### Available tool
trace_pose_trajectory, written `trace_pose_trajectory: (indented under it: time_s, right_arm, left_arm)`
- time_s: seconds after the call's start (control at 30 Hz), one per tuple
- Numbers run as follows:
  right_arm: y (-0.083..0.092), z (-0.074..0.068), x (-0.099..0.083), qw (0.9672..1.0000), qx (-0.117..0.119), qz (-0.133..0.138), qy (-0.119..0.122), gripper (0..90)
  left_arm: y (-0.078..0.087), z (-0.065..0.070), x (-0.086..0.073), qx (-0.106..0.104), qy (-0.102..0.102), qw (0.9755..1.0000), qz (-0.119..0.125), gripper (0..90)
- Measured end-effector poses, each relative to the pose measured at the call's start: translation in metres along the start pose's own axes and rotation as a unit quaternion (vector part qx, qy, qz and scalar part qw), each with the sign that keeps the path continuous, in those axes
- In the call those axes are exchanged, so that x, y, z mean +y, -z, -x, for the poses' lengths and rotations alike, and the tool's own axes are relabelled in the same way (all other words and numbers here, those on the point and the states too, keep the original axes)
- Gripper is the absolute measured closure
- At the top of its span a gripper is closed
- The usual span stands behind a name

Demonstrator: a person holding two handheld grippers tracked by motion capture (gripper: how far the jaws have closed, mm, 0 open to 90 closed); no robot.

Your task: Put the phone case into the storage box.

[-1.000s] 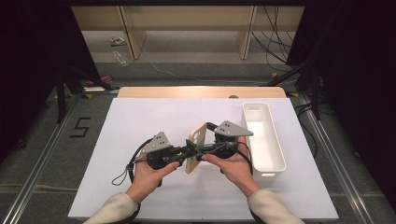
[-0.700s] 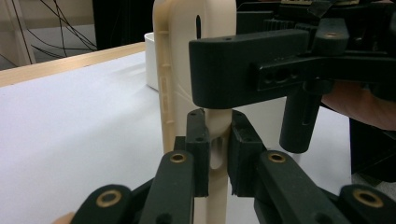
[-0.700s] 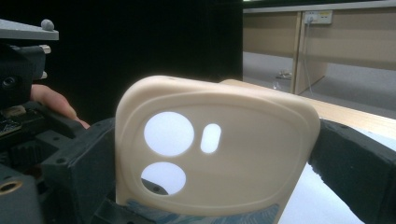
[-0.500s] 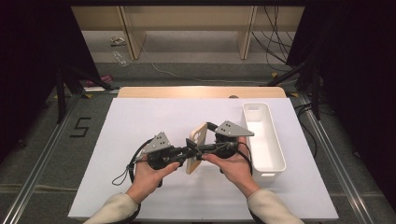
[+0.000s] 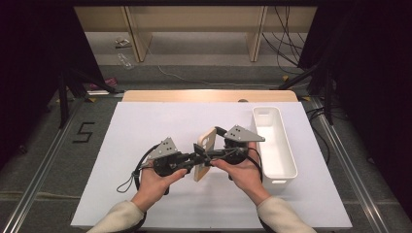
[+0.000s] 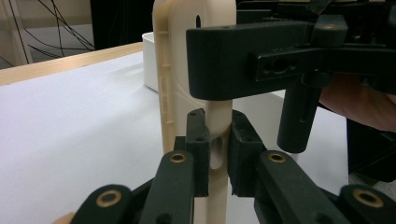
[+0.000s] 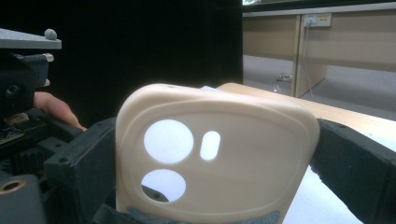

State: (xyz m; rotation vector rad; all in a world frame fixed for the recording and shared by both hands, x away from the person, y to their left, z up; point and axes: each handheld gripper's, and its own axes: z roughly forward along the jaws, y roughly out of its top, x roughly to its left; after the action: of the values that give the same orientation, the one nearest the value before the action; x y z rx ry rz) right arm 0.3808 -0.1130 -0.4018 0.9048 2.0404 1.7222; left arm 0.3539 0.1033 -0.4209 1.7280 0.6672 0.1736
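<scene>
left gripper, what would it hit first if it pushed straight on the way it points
The left gripper is already shut on the edge of the phone case. Just past it stands a jaw of the right gripper, likely the first new contact; depth is unclear.

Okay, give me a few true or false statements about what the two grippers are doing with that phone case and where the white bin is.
1. Both grippers hold the phone case between them. True: the left gripper clamps its thin edge, and the right gripper has a jaw against each side of it.
2. The phone case lies flat on the table. False: it is held on edge, above the white surface.
3. The white bin stands on the side of the person's right hand. True.
4. The white bin holds a second phone case. False: nothing can be seen in it.
5. The phone case is black. False: it is beige, with camera cutouts.
</scene>
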Motion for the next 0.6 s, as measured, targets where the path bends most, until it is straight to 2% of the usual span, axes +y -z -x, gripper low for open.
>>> trace_pose_trajectory:
  time_s: [0.6]
  right_arm:
    - [0.0001, -0.0015, -0.0009, 1.0, -0.006, 0.004, -0.001, 9.1]
  left_arm:
    - [-0.0005, -0.0009, -0.0009, 0.001, 0.006, 1.0, 0.001, 80.2]
